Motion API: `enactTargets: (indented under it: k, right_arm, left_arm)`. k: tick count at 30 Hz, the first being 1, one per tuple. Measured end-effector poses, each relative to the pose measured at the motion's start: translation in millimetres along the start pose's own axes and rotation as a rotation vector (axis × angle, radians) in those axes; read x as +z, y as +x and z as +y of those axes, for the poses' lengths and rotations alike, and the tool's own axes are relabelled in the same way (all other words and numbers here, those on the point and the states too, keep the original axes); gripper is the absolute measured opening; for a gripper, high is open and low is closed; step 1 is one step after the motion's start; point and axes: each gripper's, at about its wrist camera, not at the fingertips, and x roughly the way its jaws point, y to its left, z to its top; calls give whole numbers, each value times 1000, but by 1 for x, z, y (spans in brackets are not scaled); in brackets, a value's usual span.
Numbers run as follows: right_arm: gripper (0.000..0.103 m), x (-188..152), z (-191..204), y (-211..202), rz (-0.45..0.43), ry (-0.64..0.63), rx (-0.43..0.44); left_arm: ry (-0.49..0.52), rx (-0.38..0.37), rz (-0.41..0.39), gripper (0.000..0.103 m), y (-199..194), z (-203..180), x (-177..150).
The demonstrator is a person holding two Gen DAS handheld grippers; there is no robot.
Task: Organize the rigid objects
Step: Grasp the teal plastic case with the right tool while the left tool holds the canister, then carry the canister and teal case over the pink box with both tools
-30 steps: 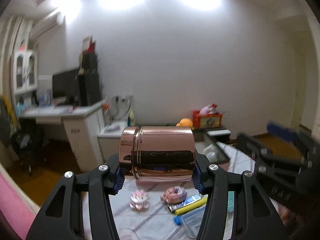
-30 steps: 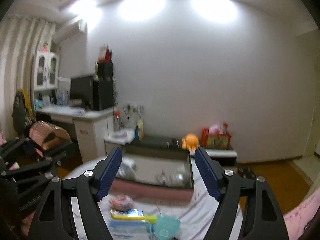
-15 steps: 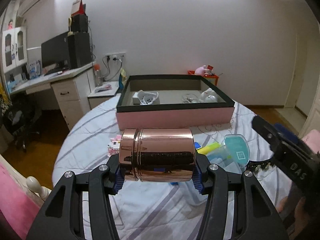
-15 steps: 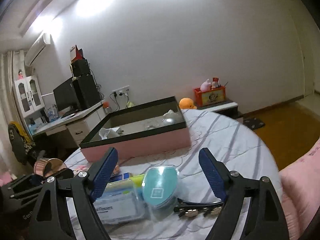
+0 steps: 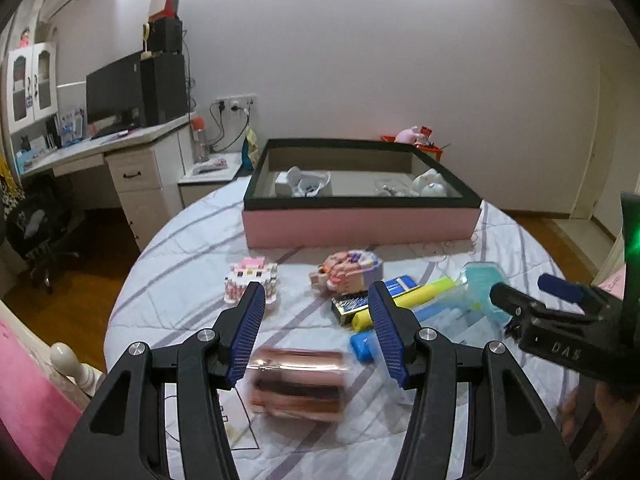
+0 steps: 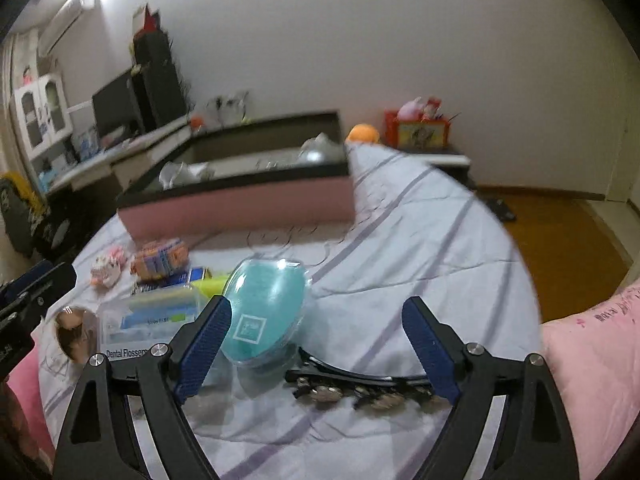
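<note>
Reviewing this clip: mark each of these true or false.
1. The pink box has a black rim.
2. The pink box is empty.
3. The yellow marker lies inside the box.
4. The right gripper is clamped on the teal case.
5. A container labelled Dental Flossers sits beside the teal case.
1. True: the pink box has a black top edge.
2. False: several whitish items lie in it.
3. False: the yellow marker lies on the striped cloth, in front of the box.
4. False: the right gripper is open, its jaws having just been opening, and grips nothing. The teal case lies just past its left finger.
5. True: the Dental Flossers container is directly beside it.
</note>
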Motion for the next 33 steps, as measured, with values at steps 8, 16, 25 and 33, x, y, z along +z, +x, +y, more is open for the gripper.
enactTargets:
  k: [8, 16, 25, 33]
  right_arm:
    - [89, 8, 11, 26, 122, -106, 42]
    - [63, 12, 12, 37, 157, -129, 62]
    - [63, 10, 8, 31, 133, -109, 49]
    - [63, 7, 8, 30, 124, -114, 54]
  left_arm:
    - [14, -14, 39, 79, -7, 23, -25]
    - [-8, -54, 54, 84, -13, 32, -36]
    - [30, -72, 108, 87, 7, 16, -38]
    - [25, -81, 157, 55, 31, 13, -32]
